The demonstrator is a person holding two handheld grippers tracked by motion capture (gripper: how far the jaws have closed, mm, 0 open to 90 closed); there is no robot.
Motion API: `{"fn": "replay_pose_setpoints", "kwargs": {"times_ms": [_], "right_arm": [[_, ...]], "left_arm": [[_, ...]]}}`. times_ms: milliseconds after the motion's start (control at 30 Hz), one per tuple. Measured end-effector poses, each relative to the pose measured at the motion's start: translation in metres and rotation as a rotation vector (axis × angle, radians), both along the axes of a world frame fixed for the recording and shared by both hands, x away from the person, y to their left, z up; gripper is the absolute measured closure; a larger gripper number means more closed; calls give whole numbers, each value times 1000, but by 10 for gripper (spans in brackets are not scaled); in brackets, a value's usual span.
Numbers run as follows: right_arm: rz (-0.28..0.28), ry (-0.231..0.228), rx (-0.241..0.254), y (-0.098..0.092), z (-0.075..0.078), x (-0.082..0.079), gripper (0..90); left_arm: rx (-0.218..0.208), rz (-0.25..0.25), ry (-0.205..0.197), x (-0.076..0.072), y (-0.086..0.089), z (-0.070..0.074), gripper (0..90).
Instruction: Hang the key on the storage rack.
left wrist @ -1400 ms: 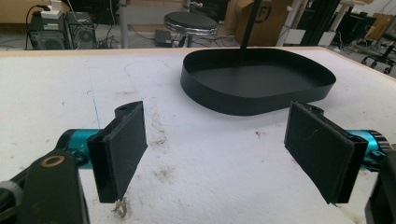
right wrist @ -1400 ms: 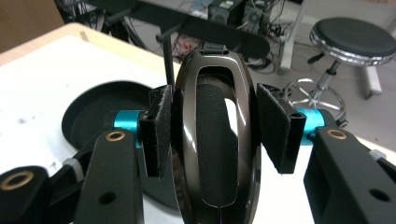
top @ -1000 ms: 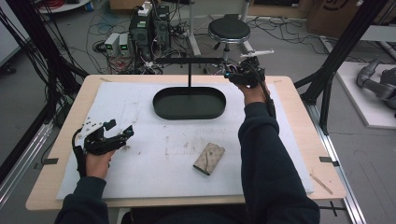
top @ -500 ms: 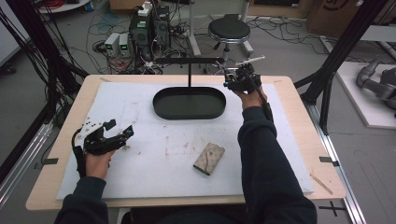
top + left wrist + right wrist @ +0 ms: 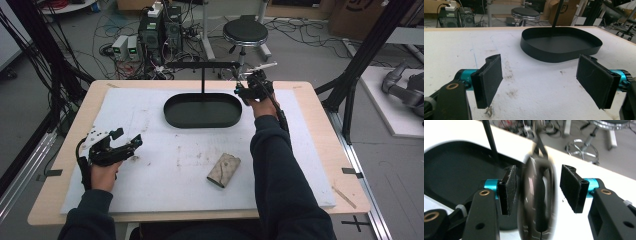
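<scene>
We ease the right gripper [image 5: 536,187], jaws just spread off the dangling dark object [image 5: 536,197], clear while the left gripper [image 5: 544,80] idles released.

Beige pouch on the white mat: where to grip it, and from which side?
Come from straight above and pinch the beige pouch across its short width, jaws on the two long edges. It lies flat on the white mat, turned askew, so turn the wrist to match. A level approach probably finds no edge.
</scene>
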State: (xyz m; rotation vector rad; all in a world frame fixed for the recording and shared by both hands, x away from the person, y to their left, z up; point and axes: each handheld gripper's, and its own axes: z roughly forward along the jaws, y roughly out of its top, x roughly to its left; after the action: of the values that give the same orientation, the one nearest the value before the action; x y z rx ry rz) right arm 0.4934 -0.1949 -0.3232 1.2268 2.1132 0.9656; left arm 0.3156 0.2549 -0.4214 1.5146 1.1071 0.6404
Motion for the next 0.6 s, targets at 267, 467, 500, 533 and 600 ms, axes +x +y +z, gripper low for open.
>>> {"fn": "replay_pose_setpoints", "kwargs": {"times_ms": [267,467,500,533,600], "right_arm": [[16,-43,17,-13,15,-12,402],[36,-58,38,-36,14,-26,361],[40,-57,41,-41,12,-28,346],[34,-54,35,-46,10,-31,319],[25,-51,18,-56,8,-38,295]], "left_arm": [[2,2,-4,-1,0,1,208],[1,2,-4,-1,0,1,208],[1,1,-4,-1,0,1,208],[1,1,-2,-1,0,0,208],[-1,-1,-3,-1,0,0,208]]}}
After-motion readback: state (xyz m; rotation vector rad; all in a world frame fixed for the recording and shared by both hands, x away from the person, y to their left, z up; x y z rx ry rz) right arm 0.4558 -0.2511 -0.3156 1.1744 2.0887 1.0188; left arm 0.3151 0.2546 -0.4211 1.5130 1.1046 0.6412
